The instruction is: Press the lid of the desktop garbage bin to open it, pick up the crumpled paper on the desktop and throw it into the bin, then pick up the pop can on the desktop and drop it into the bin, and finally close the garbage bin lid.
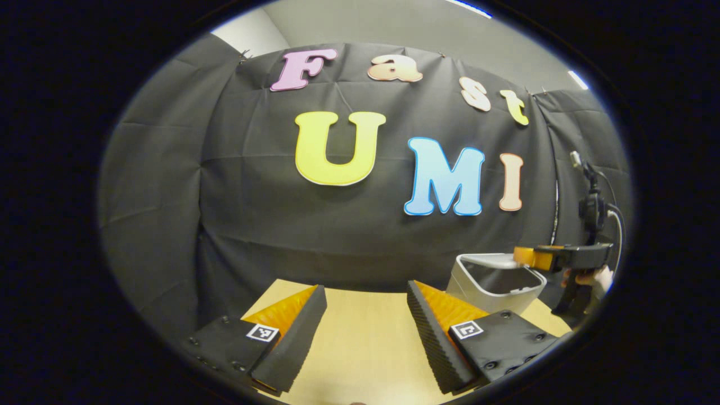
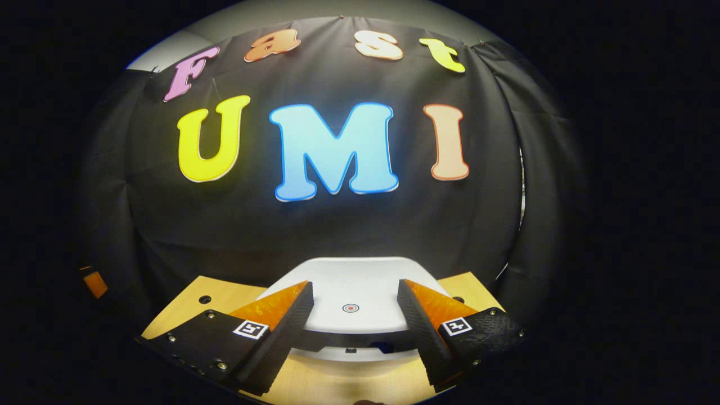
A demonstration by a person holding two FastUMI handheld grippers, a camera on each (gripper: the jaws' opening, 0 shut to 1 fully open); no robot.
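Observation:
The white desktop bin [image 2: 349,353] stands near the table's back edge. Its white lid [image 2: 371,287] carries a small red dot [image 2: 350,307], and a dark gap shows under the lid's near edge. My right gripper [image 2: 354,312] is open and hovers just above and in front of the lid, one finger on each side of the dot, with nothing held. In the left gripper view the bin [image 1: 478,295] sits at the right with the right gripper [image 1: 529,257] over its top, held by a hand [image 1: 596,278]. My left gripper [image 1: 365,315] hangs open over bare table.
The wooden table [image 1: 365,343] ends at the black cloth wall just behind the bin. Small holes [image 2: 205,299] mark the tabletop beside the bin. A black stand with cables [image 1: 590,202] rises at the far right behind the hand.

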